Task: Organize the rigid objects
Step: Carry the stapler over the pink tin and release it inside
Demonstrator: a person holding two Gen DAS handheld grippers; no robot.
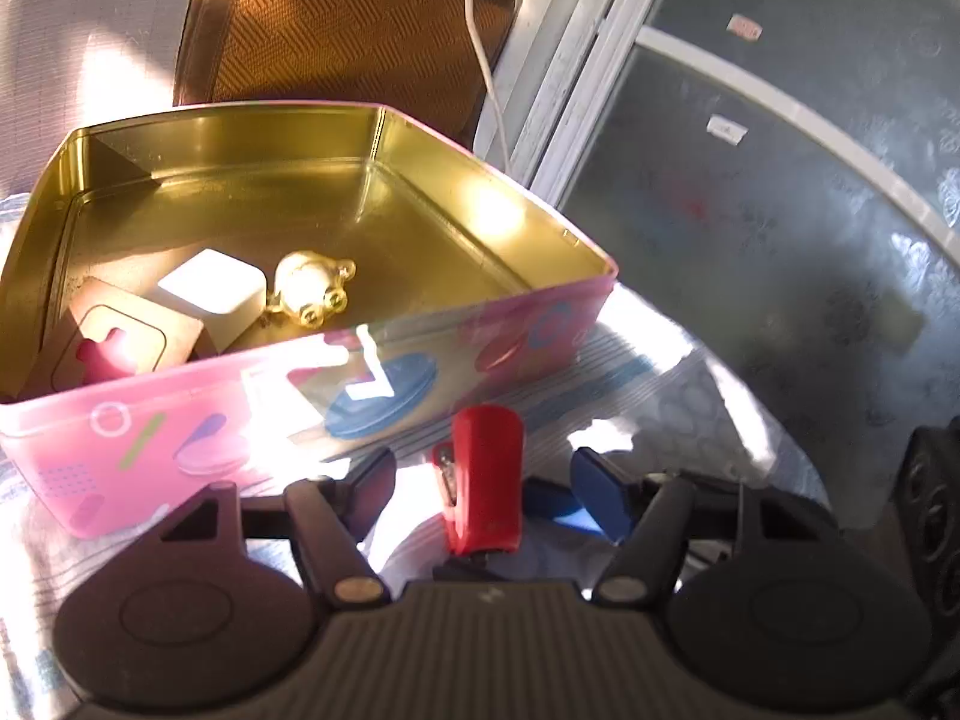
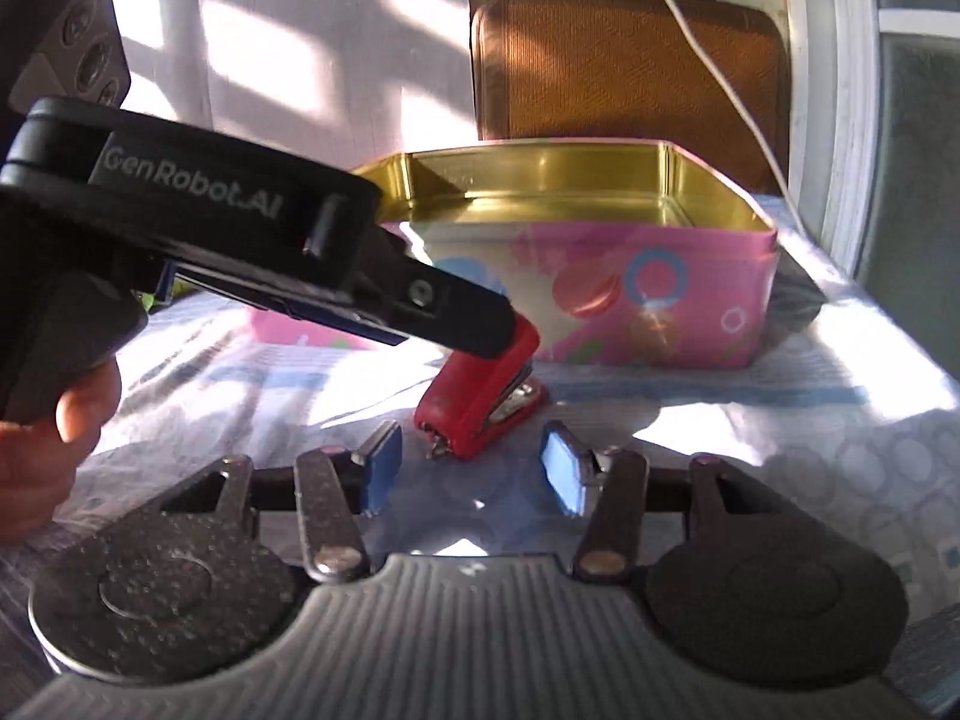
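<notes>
On the cloth-covered bench (image 2: 780, 450) before the pink tin (image 2: 600, 300), the left gripper (image 1: 480, 480) straddles a red stapler (image 1: 483, 480), fingers spread; the right gripper (image 2: 471, 462) waits, likewise spread. Closing squarely across the stapler's flanks should steady the lift.

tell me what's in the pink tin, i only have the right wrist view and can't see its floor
Observer: The left wrist view shows three things in the pink tin: a white block, a pale figurine and a beige box.
Operator: is the left one gripping
Observer: No. The left gripper is open; the red stapler stands between its pads with a gap on each side.
Operator: where do the three sit
Observer: Bunched in one corner, near the camera's left.
</notes>
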